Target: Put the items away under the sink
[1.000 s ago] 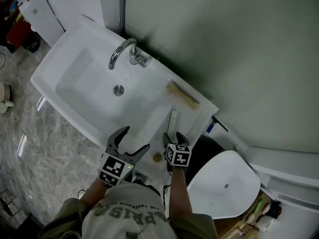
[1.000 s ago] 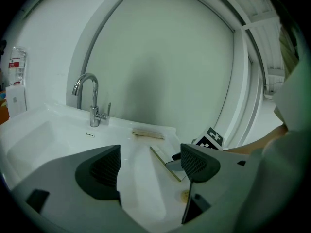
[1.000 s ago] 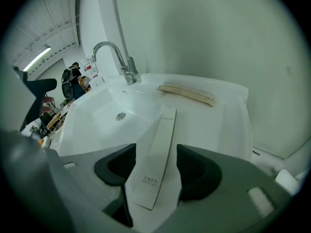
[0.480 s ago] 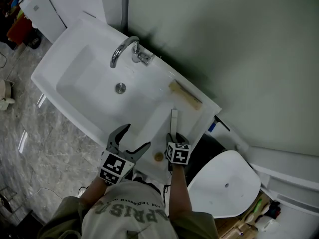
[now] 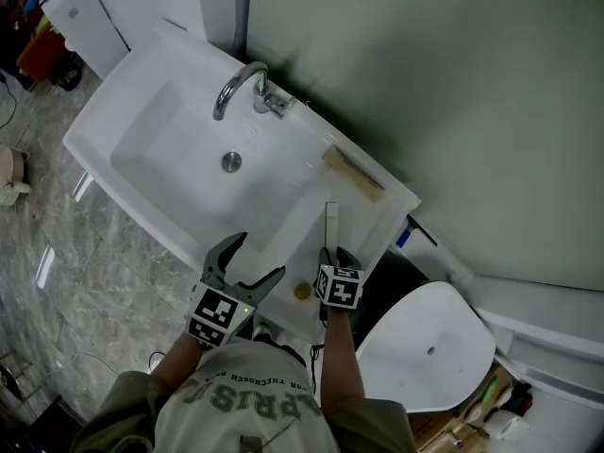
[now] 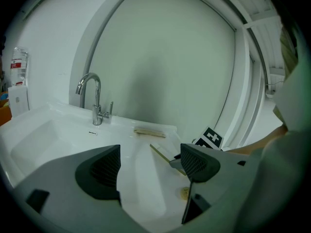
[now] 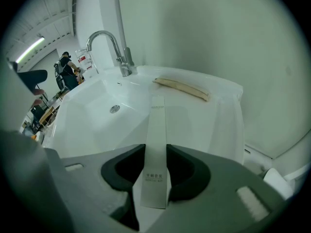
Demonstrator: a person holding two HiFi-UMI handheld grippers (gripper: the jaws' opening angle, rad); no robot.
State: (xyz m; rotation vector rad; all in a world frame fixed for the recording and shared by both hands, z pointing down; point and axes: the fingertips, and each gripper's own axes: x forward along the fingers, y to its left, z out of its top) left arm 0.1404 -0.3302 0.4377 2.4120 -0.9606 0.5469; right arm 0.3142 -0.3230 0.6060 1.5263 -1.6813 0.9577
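Right gripper (image 5: 330,256) jaws have just been closing and now pinch the long white box (image 5: 330,223) on the sink (image 5: 142,102) ledge at frame centre; left gripper (image 5: 250,260) spread wide, empty, just left.

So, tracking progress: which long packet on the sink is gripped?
The white packet, between the right gripper's jaws, which have just been closing; the tan packet lies untouched behind.

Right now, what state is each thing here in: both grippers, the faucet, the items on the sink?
left gripper: open, empty.
right gripper: just been closing, pads now on the white box.
white box: gripped at its near end.
faucet: no water running.
beige bar: lying flat by the wall.
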